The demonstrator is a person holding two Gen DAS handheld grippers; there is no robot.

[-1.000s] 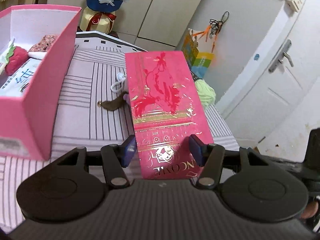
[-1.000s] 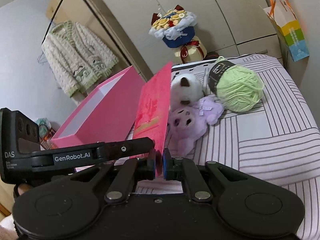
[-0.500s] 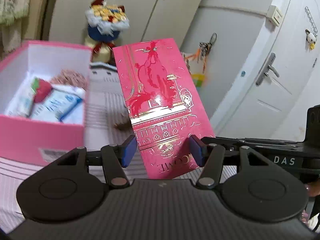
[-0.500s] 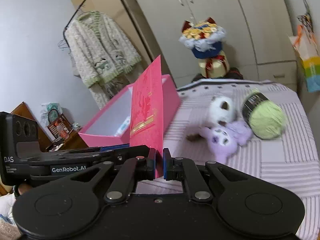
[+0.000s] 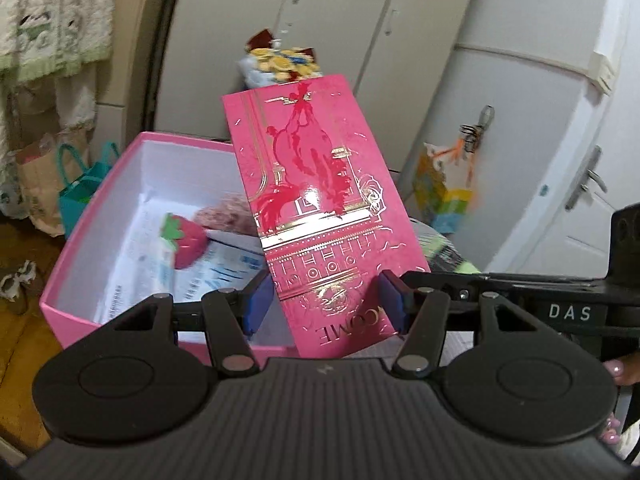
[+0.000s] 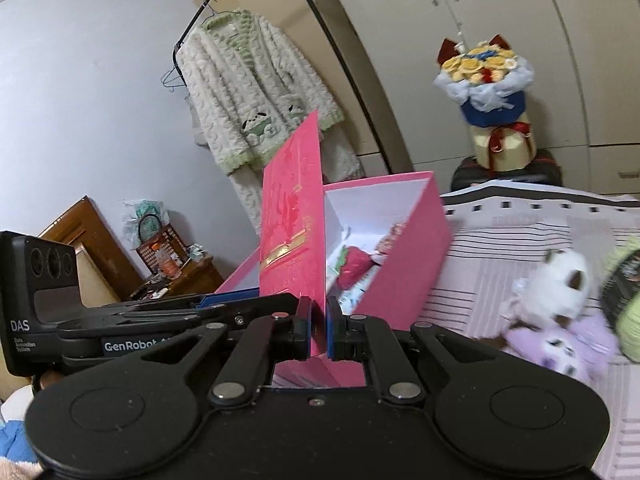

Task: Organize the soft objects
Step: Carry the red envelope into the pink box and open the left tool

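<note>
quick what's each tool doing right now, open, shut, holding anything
Left tool: shut across the width of the pink lid.
Right tool: shut on the same lid's thin edge.

The pink lid carries gold letters, upside down, of which only "COME" is readable. The right gripper's body reads "DAS"; the left gripper's body reads "DAS" and "GenRobot".

Both grippers: black ribbed housings, twin round discs, silver pivot screws, blue pads. White "DAS" and "GenRobot" markings. Pink nail polish.
</note>
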